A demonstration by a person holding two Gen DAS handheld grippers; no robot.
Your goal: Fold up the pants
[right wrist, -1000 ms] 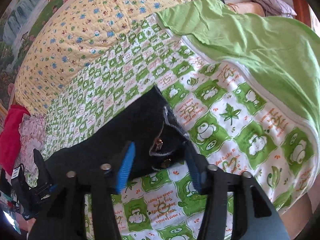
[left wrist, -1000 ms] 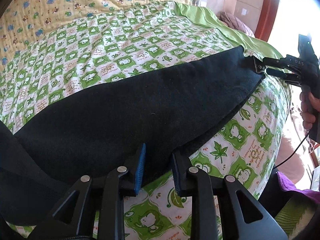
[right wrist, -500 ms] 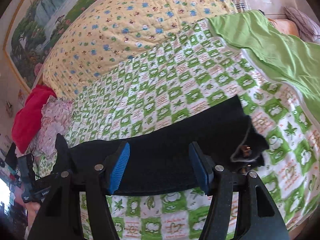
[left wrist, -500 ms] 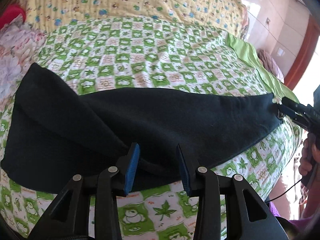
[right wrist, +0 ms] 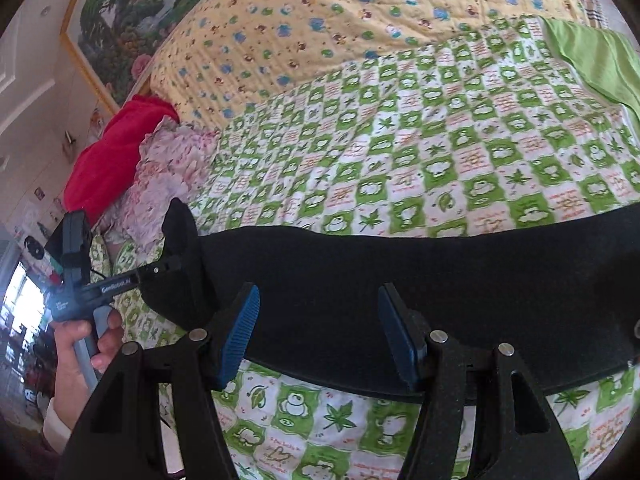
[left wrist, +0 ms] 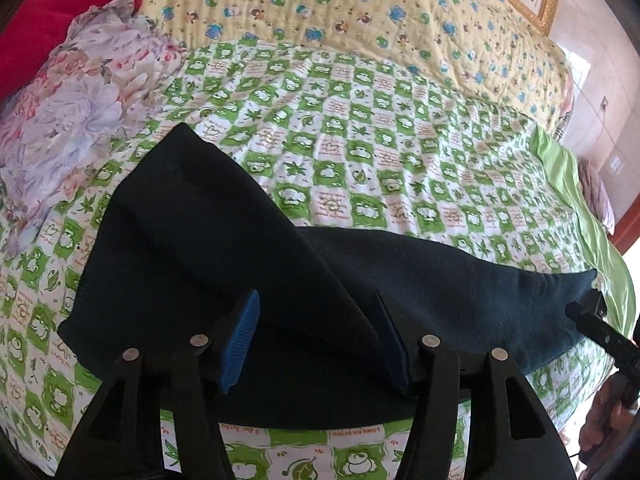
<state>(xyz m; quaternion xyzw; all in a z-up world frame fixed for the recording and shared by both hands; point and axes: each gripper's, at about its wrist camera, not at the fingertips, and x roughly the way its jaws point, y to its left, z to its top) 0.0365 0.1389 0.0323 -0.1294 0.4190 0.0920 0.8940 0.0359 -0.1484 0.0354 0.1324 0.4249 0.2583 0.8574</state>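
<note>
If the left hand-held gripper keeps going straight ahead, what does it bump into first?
Probably the dark pants lying right before its open fingers; the left hand-held gripper hangs over them, though depth is hard to judge.

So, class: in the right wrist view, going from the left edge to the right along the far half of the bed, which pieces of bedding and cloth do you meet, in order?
Red cloth → floral pink fabric → green checked frog quilt → plain green sheet.
</note>
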